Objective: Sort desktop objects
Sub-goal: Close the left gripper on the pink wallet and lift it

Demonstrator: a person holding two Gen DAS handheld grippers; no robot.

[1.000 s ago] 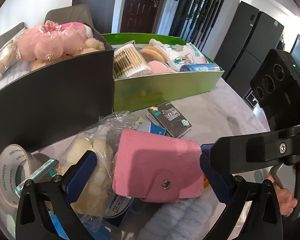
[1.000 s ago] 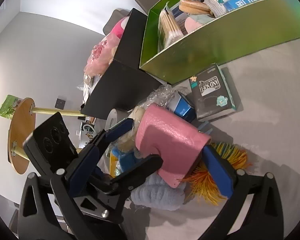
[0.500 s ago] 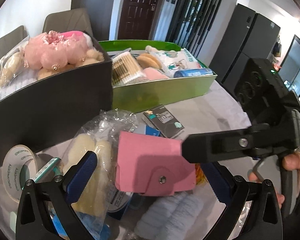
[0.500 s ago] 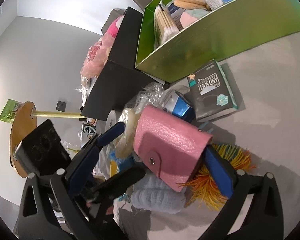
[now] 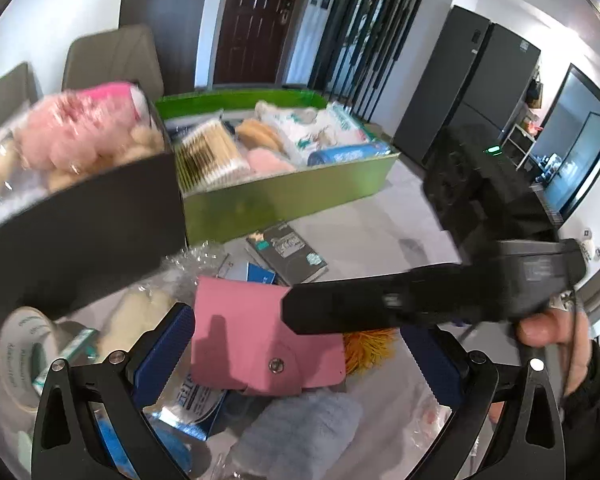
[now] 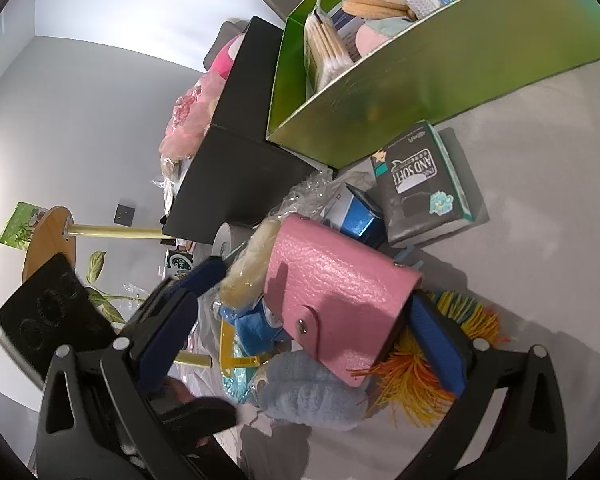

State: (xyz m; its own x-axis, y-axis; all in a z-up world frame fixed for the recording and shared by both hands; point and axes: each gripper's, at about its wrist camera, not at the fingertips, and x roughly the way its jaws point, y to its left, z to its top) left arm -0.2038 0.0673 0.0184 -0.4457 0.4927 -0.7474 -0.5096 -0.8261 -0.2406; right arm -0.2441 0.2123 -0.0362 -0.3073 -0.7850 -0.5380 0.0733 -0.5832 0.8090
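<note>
Both tongs gape around the pink wallet (image 6: 332,300); only the left view shows the right hand (image 5: 556,344).

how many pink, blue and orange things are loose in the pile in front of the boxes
pink: 1, the pink card wallet
blue: 3, a fluffy light-blue scrunchie, a blue plush toy, a small blue box
orange: 1, a stringy orange-yellow ball
total: 5
</note>
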